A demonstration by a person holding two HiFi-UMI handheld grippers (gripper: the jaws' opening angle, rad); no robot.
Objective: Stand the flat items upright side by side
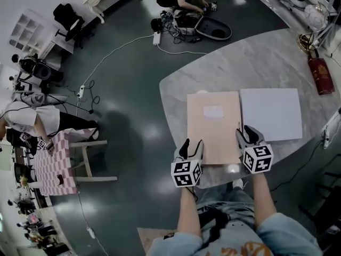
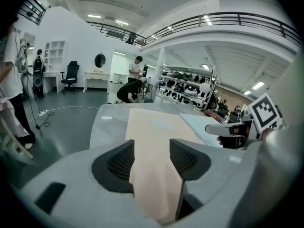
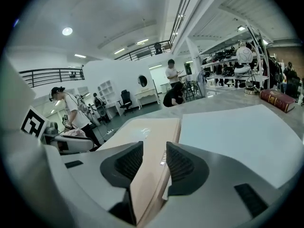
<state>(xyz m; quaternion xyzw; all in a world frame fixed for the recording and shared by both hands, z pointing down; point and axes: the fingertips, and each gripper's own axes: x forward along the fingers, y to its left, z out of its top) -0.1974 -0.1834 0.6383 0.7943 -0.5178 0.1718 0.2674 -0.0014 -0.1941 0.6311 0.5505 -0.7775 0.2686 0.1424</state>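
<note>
Tan flat item (image 1: 213, 122) lies flat on marble table (image 1: 240, 63), at edge nearest person. White flat item (image 1: 270, 113) lies flat just beside it on right. Left gripper (image 1: 191, 147) sits at tan item's near left corner, right gripper (image 1: 249, 136) at near right corner. Both sets of jaws parted, tan item's edge between pads. Apparently not squeezed, though pad contact hard to judge. Red book (image 1: 321, 74) near table's far right edge.

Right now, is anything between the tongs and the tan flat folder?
Nothing visible. The tan flat folder lies on the grey marble table, its near edge between the open jaws of the left tongs and the right tongs. The white flat sheet lies beside it.
</note>
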